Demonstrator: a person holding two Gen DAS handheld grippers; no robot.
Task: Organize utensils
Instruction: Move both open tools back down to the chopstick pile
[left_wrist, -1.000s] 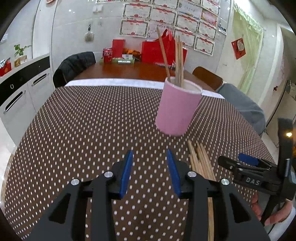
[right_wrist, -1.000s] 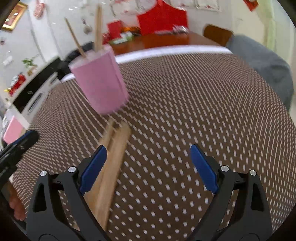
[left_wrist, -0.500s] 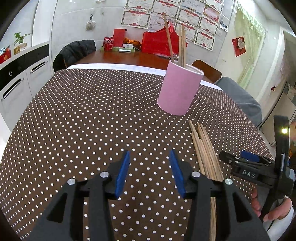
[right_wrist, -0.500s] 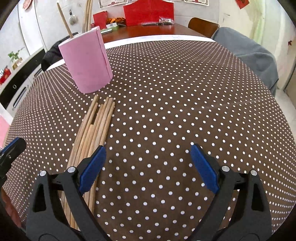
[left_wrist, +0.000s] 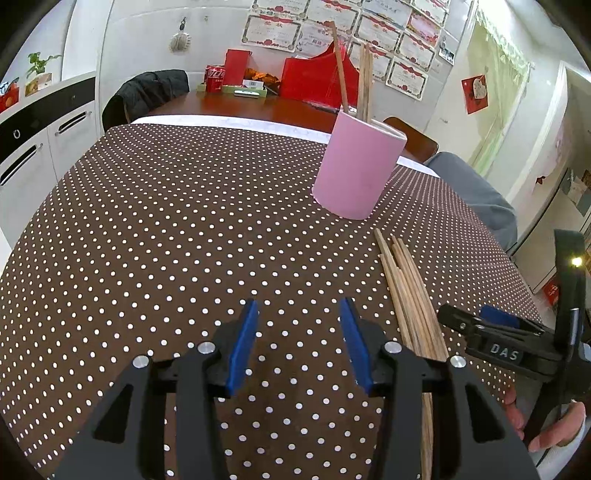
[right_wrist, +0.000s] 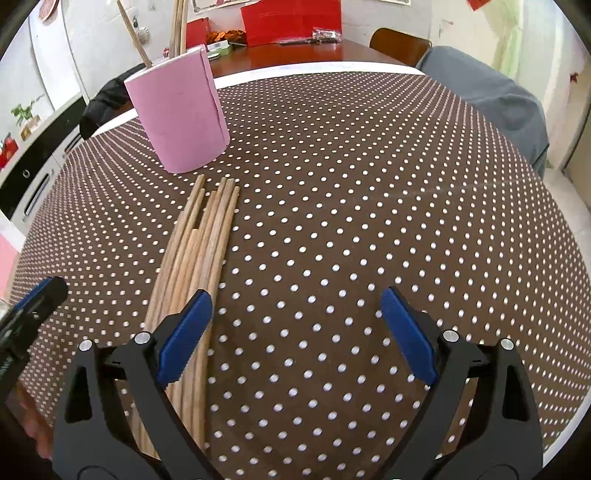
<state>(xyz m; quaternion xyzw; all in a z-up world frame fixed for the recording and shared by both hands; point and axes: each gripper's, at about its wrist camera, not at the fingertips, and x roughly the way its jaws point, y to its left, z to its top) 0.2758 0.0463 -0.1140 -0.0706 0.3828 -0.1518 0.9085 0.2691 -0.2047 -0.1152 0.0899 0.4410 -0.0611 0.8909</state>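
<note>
A: Dotted brown cloth (left_wrist: 155, 229), certificates on the wall. What changed?

B: The views have steadied and drawn back from the cup (left_wrist: 356, 170). Loose chopsticks (right_wrist: 195, 266) lie just before it; three stand inside.

A: Tongs?

B: Right gripper (right_wrist: 295, 332) wide, left gripper (left_wrist: 299, 339) narrower, both empty. Likely another pickup next.
</note>
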